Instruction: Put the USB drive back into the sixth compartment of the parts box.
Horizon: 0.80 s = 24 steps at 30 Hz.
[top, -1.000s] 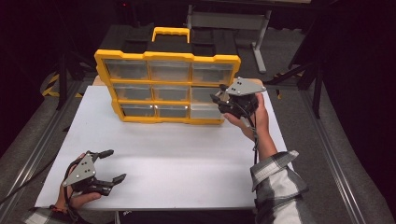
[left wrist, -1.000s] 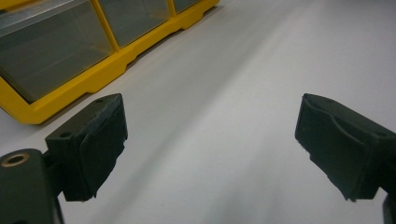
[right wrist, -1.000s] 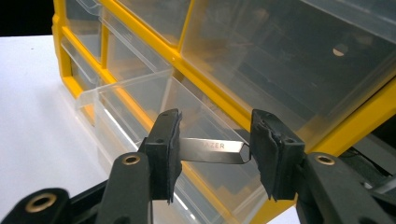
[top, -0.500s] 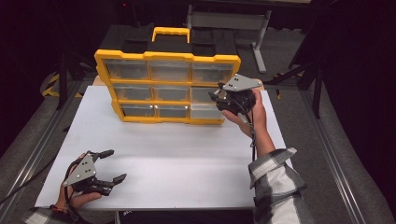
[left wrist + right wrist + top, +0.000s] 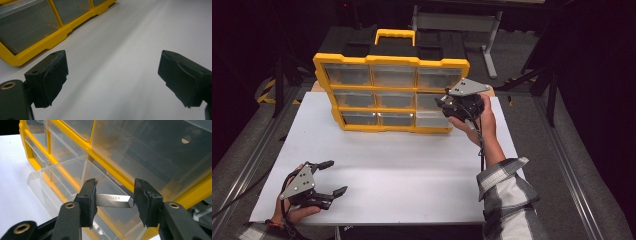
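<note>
Right gripper point(image 5: 113, 202) grasps a small flat metal piece point(image 5: 113, 200) across its length, one end against each pad, and holds it just above an opened clear drawer point(image 5: 62, 182) at the right end of the yellow organiser point(image 5: 392, 61), which stands along the far edge of the bench point(image 5: 412, 165). In the high view the right gripper point(image 5: 447, 106) sits against the cabinet's lower right drawers. The step in hand looks like stowing the metal piece; the next move probably calls for lowering it past the drawer's front rim and letting go, then pushing the drawer shut. Room there is tight: the drawer's thin walls and the yellow frame crowd both jaws. Left gripper point(image 5: 328, 177) rests released, jaws wide, near the bench's near left corner, with bare white surface all around.
</note>
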{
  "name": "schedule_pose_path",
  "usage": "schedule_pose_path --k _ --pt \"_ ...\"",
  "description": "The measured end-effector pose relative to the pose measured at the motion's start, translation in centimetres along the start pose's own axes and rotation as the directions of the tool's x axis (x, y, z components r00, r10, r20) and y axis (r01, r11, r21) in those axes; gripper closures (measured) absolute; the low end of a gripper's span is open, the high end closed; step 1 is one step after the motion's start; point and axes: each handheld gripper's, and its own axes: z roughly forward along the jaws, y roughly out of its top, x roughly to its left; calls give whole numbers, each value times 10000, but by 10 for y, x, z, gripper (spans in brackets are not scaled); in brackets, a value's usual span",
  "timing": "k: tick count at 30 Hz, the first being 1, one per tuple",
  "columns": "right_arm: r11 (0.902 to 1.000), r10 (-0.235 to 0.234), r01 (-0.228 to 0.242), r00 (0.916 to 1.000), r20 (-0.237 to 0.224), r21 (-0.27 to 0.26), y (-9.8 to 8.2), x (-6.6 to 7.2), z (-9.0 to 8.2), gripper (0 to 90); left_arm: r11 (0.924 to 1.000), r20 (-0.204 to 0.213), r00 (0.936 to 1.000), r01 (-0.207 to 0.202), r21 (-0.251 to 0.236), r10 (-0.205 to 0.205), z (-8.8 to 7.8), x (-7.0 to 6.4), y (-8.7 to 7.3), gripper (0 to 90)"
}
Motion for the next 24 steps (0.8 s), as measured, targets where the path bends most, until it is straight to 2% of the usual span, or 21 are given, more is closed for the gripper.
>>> schedule_pose_path --k 16,24 --pt "9999 149 -149 9998 -120 15 1 2 1 527 10000 -28 10000 -2 -9 2 0 0 0 103" --pt "9985 189 -190 9998 -40 -513 4 6 -10 565 10000 -5 10000 12 -1 -12 0 1 0 104"
